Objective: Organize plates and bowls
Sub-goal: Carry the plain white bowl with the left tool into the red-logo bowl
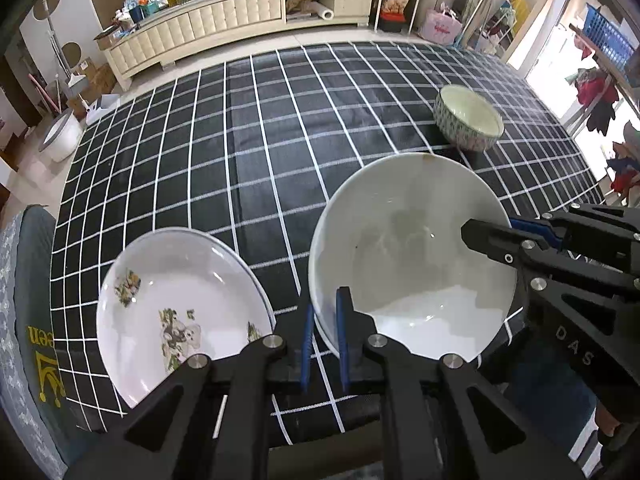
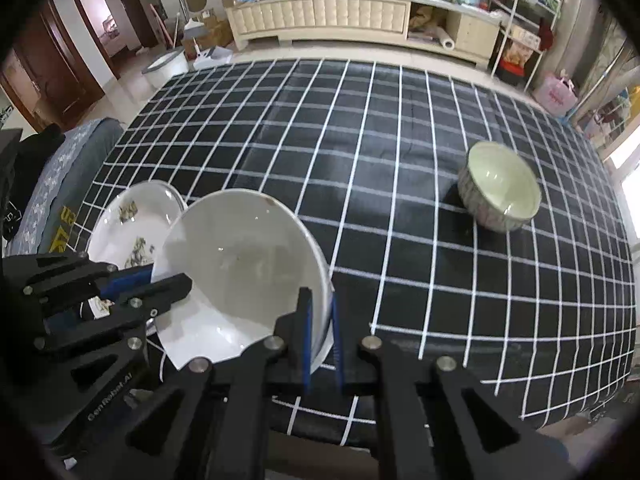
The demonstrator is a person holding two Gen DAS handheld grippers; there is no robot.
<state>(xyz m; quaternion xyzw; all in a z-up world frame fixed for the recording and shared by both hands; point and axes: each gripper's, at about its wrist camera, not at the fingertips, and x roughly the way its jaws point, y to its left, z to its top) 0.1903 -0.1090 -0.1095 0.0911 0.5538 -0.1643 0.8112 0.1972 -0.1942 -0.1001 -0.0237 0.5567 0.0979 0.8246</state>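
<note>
A large plain white bowl point(image 1: 412, 256) is held between both grippers above the checked tablecloth. My left gripper point(image 1: 325, 336) is shut on its near left rim, blue pads on either side of the wall. My right gripper point(image 2: 320, 336) is shut on its right rim; it also shows in the left wrist view point(image 1: 508, 240) at the bowl's right edge. The bowl also shows in the right wrist view point(image 2: 240, 272). A white plate with a printed picture point(image 1: 180, 304) lies on the table left of the bowl, and shows in the right wrist view point(image 2: 128, 224). A small patterned bowl point(image 1: 468, 118) stands upright at the far right point(image 2: 500, 186).
The table under a black cloth with white grid lines point(image 1: 256, 152) fills both views. A grey cushioned seat with yellow lettering point(image 1: 32, 320) is at the table's left edge. A cream cabinet point(image 1: 224, 20) with clutter stands beyond the far edge.
</note>
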